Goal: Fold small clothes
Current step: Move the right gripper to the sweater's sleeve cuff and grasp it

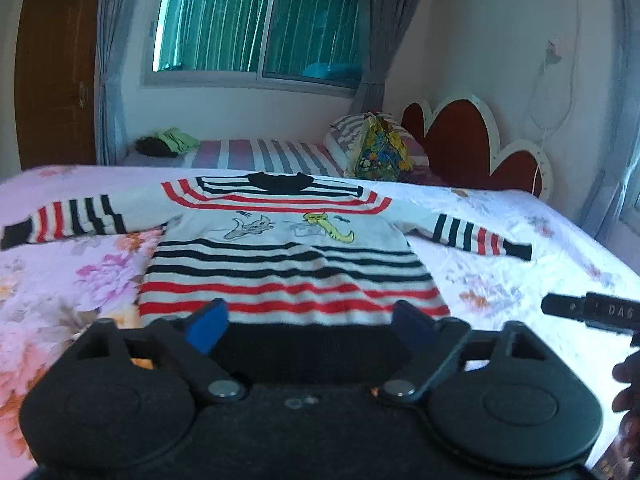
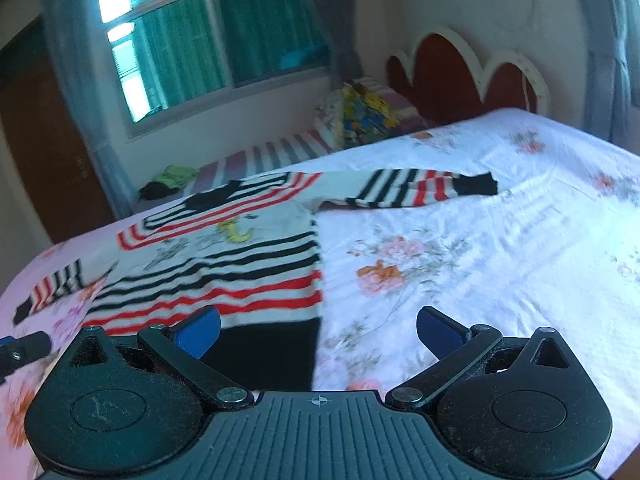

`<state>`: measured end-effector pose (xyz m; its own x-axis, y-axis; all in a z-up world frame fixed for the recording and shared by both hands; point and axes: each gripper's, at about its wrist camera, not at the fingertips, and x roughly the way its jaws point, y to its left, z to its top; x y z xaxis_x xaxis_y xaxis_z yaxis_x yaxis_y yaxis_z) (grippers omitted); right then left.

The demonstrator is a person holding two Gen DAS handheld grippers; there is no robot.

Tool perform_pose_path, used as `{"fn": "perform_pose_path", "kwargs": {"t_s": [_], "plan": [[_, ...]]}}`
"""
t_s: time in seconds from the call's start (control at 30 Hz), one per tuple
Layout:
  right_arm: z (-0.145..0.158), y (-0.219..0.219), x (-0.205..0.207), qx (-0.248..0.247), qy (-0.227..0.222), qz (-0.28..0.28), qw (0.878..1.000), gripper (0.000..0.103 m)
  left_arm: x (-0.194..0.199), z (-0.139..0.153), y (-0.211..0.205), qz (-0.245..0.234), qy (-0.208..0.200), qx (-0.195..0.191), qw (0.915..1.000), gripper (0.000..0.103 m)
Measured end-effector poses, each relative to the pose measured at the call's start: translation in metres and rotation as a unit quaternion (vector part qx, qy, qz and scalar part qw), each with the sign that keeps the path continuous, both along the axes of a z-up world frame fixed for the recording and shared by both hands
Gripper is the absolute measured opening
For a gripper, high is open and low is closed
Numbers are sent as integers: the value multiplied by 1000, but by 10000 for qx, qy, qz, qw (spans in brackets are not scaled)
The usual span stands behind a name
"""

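Bedroom w/ barred window [image 1: 256,24] at 12 o'clock, grey curtains either side, brown door at 9 o'clock. Bed [image 1: 500,264] under a floral sheet fills the foreground; red scalloped headboard [image 1: 464,140] at 2 o'clock. Second, striped bed [image 1: 260,152] behind it, w/ a yellow-blue printed bag [image 1: 380,152] and green and dark clothes [image 1: 168,142] on top.

Striped sweater [image 1: 288,256] lies flat, front up, centre of the floral bed: black collar toward 12 o'clock, black hem toward 6 o'clock, sleeves spread to 9 and 3 o'clock, cartoon figures on the chest.

Left gripper [image 1: 308,326]: blue fingers [image 1: 206,328] wide apart, over the black hem, gripping nothing; whether they touch the cloth can't be told. Right gripper [image 2: 318,332]: fingers [image 2: 198,332] also wide apart, empty, over the hem's right corner and bare sheet; in the left view it shows at 3 o'clock, w/ part of a hand [image 1: 626,396] below it.
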<state>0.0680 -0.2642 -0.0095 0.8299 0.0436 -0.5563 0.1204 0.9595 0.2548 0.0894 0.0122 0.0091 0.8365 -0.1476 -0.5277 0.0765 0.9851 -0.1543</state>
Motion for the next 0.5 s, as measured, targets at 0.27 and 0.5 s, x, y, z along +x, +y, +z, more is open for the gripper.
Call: {"fn": "perform_pose_path", "kwargs": {"t_s": [0.27, 0.5], "plan": [[-5, -73, 85, 389, -290, -729, 9962, 102, 82, -13, 20, 323, -68, -667, 9972, 97], [-33, -136, 165, 540, -160, -1484, 9873, 62, 165, -27, 20, 660, 219, 143, 9975, 100]]}}
